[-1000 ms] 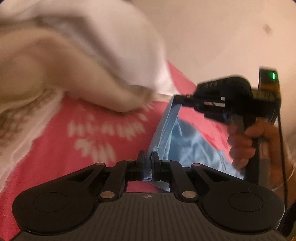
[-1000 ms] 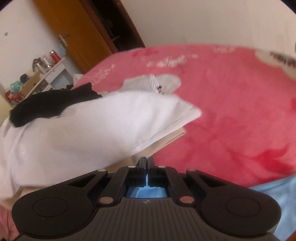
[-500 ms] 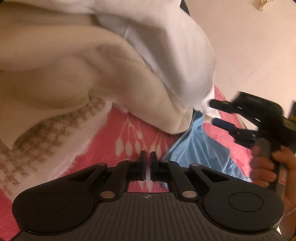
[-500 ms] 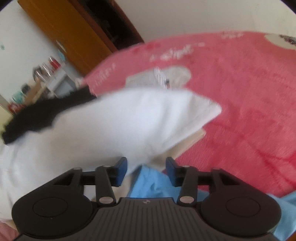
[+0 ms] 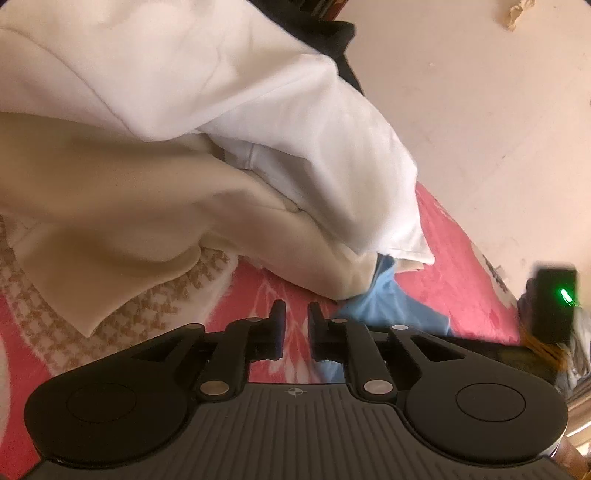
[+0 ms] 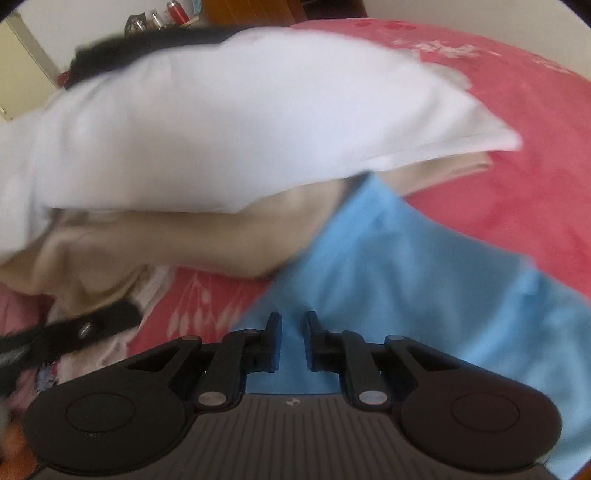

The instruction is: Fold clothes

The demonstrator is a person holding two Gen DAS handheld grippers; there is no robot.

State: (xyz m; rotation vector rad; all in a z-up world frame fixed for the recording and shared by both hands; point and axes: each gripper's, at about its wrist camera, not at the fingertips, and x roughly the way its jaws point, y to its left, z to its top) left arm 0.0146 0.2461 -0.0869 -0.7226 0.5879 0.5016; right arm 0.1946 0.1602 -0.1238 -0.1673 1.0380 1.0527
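Note:
A light blue garment point(image 6: 406, 280) lies on the pink bedspread point(image 6: 517, 184), its far end tucked under a pile of clothes. It also shows in the left wrist view point(image 5: 384, 299). My right gripper point(image 6: 292, 328) is open and empty just above the blue cloth. My left gripper point(image 5: 296, 319) is open and empty over the bedspread point(image 5: 461, 280), left of the blue garment. The pile holds a white garment point(image 6: 240, 122) on top of a cream one point(image 6: 184, 240).
A black garment point(image 5: 332, 40) lies behind the white garment point(image 5: 258, 92) and the cream garment point(image 5: 129, 206). A white patterned cloth point(image 5: 166, 299) lies under the pile. The other gripper's body with a green light point(image 5: 554, 302) is at the right. A shelf with jars point(image 6: 166, 14) stands far off.
Both grippers have let go of the blue garment and opened. The blue garment now lies on the bedspread beside the pile, and both cameras have moved closer to the pile.

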